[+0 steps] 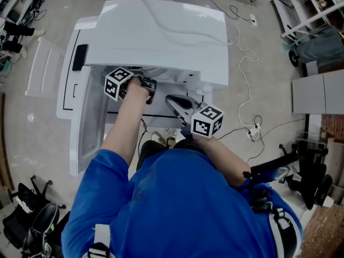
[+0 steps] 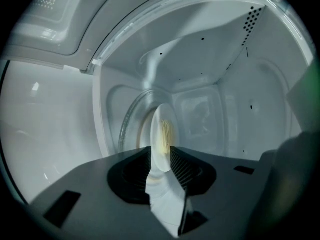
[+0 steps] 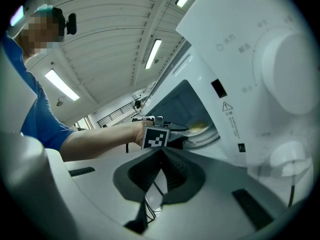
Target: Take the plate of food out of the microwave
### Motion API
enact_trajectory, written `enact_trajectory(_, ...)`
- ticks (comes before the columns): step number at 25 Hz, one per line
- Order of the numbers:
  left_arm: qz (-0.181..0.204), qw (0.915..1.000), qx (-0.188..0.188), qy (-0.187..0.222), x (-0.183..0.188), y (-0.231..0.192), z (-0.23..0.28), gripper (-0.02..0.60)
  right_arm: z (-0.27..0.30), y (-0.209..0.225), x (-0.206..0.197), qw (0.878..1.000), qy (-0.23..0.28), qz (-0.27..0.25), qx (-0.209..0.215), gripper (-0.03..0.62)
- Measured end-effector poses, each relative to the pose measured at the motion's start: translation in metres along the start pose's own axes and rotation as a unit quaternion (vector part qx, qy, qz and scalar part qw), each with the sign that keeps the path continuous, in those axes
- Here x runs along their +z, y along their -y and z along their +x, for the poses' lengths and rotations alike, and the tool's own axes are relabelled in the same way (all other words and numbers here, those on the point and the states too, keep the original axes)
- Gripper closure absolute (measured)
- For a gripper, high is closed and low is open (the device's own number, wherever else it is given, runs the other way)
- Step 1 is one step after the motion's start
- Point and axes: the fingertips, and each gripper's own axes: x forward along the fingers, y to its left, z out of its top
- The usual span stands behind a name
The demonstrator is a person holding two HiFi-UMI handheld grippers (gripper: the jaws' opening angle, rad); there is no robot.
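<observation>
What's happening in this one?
A person in a blue shirt stands at an open microwave. The left claw reaches into the cavity and is clamped on the rim of the plate, seen edge-on with yellowish food on it. The plate is not yet out of the microwave. The right claw hangs outside near the opening, shut and empty.

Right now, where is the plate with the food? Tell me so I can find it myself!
Find the big white microwave with its door swung open and look inside. There the left gripper pinches the rim of a small white plate, near the round glass turntable. It is the only thing in there with a yellowish heap of food on it.
</observation>
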Motion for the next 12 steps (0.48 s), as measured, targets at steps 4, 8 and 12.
enact_trajectory(4, 0.004, 0.9998, 0.02, 0.004, -0.0015, -0.0013, 0.0012, 0.465, -0.002, -0.0017, 0.0031, 1.0, 0.002, -0.003, 0.004, 0.597)
enact_trajectory(8, 0.0, 0.9996, 0.028, 0.007, -0.0043, -0.0024, 0.0028, 0.465, -0.0027, -0.0024, 0.0054, 1.0, 0.002, -0.005, 0.007, 0.597)
enact_trajectory(12, -0.001, 0.9994, 0.031, 0.013, -0.0064, -0.0027, 0.0059, 0.466, -0.0047, -0.0037, 0.0064, 1.0, 0.003, -0.005, 0.008, 0.597)
